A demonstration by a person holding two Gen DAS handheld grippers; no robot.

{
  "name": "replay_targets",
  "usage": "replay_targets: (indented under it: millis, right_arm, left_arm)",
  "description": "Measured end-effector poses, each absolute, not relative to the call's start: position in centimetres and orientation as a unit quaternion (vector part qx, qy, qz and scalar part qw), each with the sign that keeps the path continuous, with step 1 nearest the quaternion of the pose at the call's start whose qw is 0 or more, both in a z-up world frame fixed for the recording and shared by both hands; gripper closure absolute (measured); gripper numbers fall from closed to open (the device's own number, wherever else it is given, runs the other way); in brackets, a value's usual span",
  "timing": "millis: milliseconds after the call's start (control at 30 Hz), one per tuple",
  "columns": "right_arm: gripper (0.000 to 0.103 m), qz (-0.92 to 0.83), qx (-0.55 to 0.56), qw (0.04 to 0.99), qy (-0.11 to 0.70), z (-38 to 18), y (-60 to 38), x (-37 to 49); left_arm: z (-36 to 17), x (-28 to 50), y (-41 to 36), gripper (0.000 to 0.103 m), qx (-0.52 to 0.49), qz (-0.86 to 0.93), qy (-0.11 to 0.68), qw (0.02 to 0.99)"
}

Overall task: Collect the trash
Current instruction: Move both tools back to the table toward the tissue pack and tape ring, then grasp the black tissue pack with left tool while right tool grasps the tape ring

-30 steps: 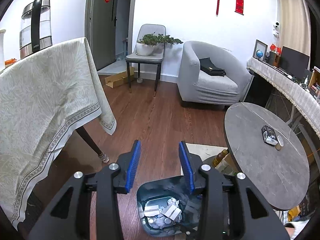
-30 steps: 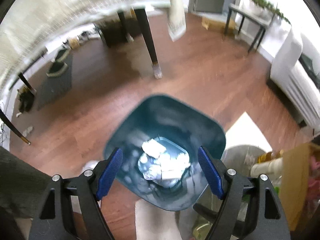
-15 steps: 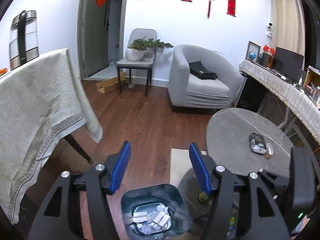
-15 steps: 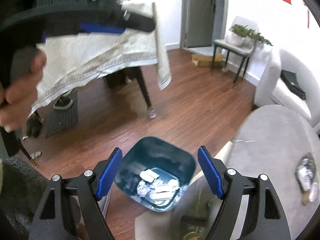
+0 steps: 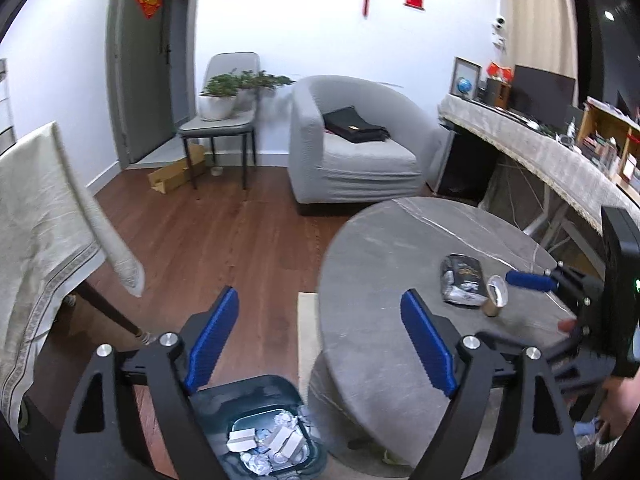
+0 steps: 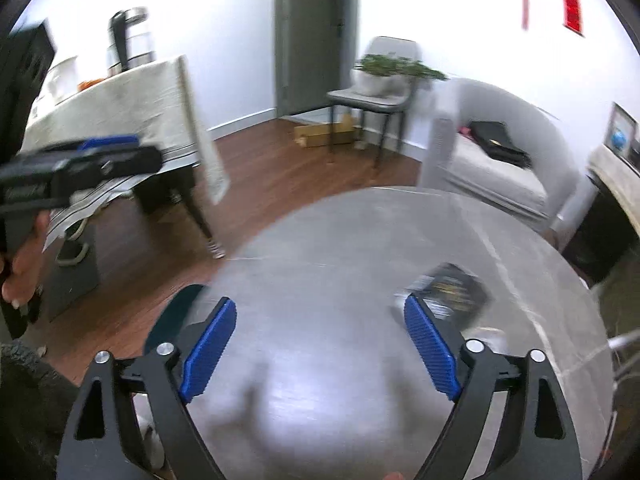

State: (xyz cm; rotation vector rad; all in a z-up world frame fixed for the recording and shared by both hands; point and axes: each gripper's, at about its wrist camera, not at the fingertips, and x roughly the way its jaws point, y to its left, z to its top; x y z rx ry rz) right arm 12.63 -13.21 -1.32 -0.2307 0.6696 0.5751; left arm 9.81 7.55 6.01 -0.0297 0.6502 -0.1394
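Both claws, left [image 5: 320, 344] and right [image 6: 320, 348], have swung up from the bin [image 5: 264, 428] at 6 o'clock and are opening wide, empty, toward the wrapper [image 5: 462, 280] and cup [image 5: 496, 300] at 2 o'clock on the worktop [image 5: 380, 248], next to collect.

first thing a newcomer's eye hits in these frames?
The blue-padded left gripper and right gripper, jaws opening with nothing between them. Next, the round table with a dark wrapper and a small can beside it. Below sits the bin, holding crumpled trash.
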Motion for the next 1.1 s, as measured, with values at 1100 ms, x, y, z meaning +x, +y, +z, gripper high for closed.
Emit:
replay_targets:
  millis: [1100]
  right_arm:
    - [0.044,0.261,-0.117,0.868,0.406,-6.5,-22.0,19.4]
  left_arm:
    - [-0.7,17.6,-6.3,0.014,0.036,-0.203,0.404,0.891]
